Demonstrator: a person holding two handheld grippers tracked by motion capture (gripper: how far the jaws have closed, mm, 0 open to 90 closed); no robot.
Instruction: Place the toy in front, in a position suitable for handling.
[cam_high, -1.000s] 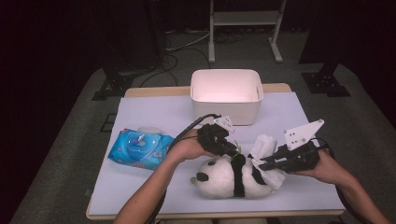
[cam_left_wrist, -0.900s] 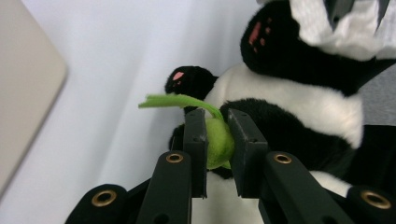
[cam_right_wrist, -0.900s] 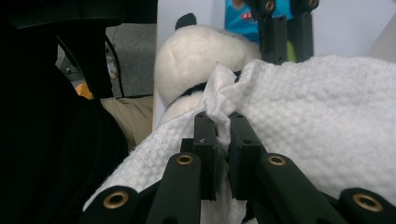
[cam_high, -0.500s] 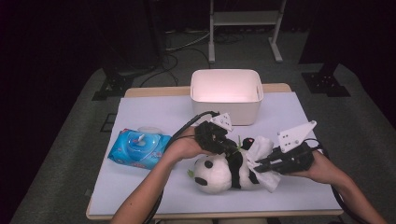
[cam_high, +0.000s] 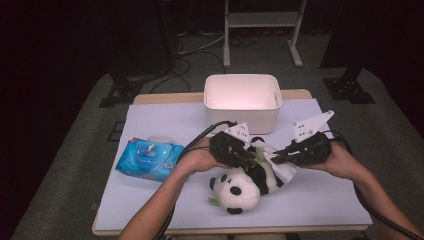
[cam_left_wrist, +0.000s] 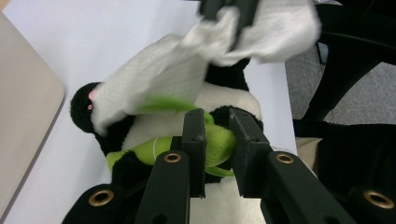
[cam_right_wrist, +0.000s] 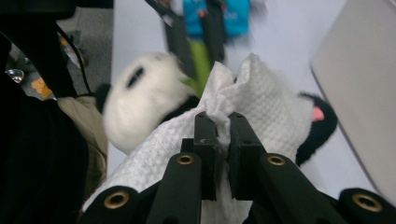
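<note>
A black-and-white panda plush (cam_high: 239, 189) lies on the white table cover (cam_high: 165, 120), head toward the front edge. My left gripper (cam_high: 251, 159) reaches in from the left and is shut on the panda's green plush stem (cam_left_wrist: 219, 142), pinched between its jaws (cam_left_wrist: 217, 126). My right gripper (cam_high: 276, 157) comes in from the right, shut on a bunched fold of a white wipe (cam_right_wrist: 261, 107). The wipe (cam_high: 283, 169) drapes over the panda's body (cam_left_wrist: 219, 100) and hides part of it. In the right gripper view the jaws (cam_right_wrist: 218, 123) clamp the wipe just in front of the panda's head (cam_right_wrist: 144, 100).
A white plastic bin (cam_high: 242, 102) stands at the back middle of the table, right behind the two grippers. A blue pack of wipes (cam_high: 149, 158) lies at the left. Cables trail from both grippers toward the front edge. Dark floor and stands surround the table.
My right gripper has moved left and slightly up with the wipe, dragging it across the panda. The panda has turned, its head now toward the front. The left gripper stayed put.
</note>
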